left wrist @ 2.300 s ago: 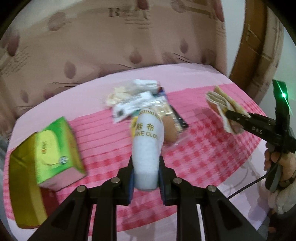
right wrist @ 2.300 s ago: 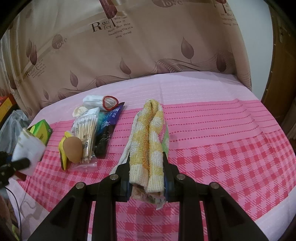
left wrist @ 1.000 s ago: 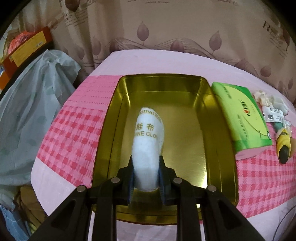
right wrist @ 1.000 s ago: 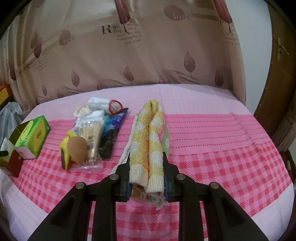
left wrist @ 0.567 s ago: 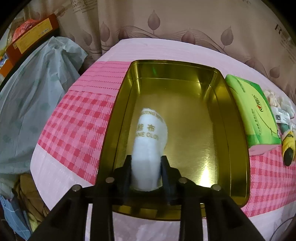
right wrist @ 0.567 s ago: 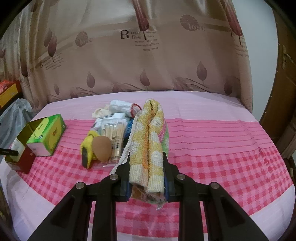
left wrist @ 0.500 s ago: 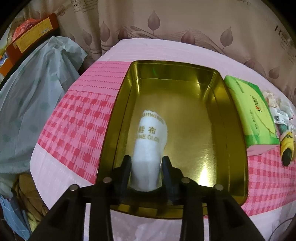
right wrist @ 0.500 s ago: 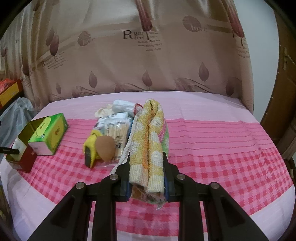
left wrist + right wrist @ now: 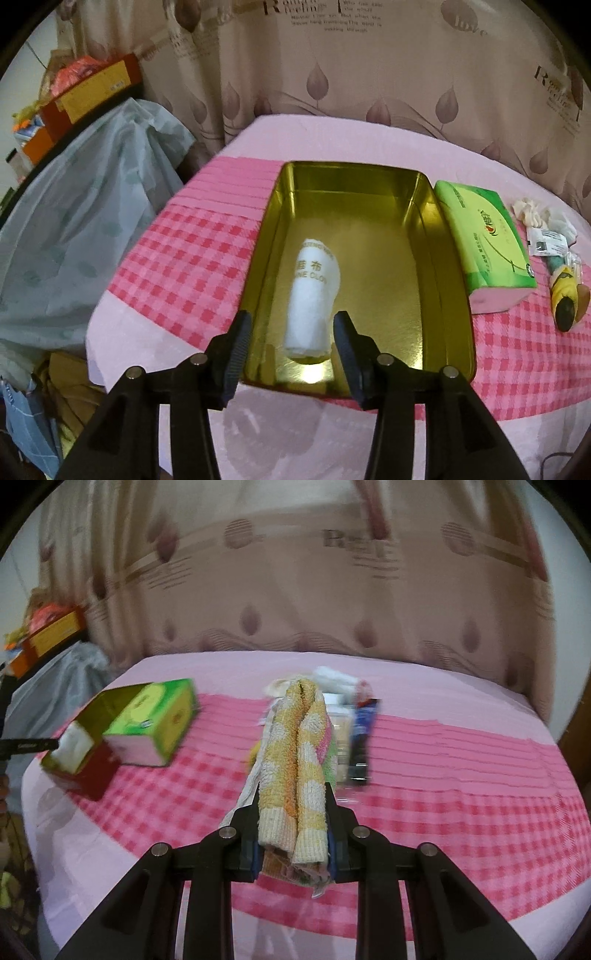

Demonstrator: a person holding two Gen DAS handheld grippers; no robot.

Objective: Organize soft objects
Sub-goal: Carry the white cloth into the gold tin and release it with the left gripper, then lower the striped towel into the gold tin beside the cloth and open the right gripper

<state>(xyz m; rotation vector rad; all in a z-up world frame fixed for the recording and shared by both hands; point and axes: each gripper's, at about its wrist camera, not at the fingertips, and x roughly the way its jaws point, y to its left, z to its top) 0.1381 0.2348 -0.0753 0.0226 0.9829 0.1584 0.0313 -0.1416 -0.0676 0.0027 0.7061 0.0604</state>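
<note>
A rolled white cloth point(image 9: 312, 295) with printed lettering lies on the floor of the gold tin point(image 9: 454, 258). My left gripper point(image 9: 293, 325) hangs over the tin's near end, its jaws opening, one on each side of the roll without touching it. In the right wrist view my right gripper point(image 9: 293, 814) is shut on a folded yellow and white towel point(image 9: 295, 746), held above the pink checked cloth. The gold tin point(image 9: 88, 775) and the white cloth point(image 9: 74, 744) also show at the left, with the left gripper's tip beside them.
A green tissue pack point(image 9: 484, 240) lies against the tin's right side. Small packets and a yellow thing point(image 9: 565, 291) lie further right. A blue tube point(image 9: 362, 734) and packets lie behind the towel. A grey plastic bag point(image 9: 74, 229) sits off the table's left edge. A curtain hangs behind.
My left gripper let go of the white roll, which now lies in the tin, and drew back and up. My right gripper carried the towel leftward toward the tissue pack and tin.
</note>
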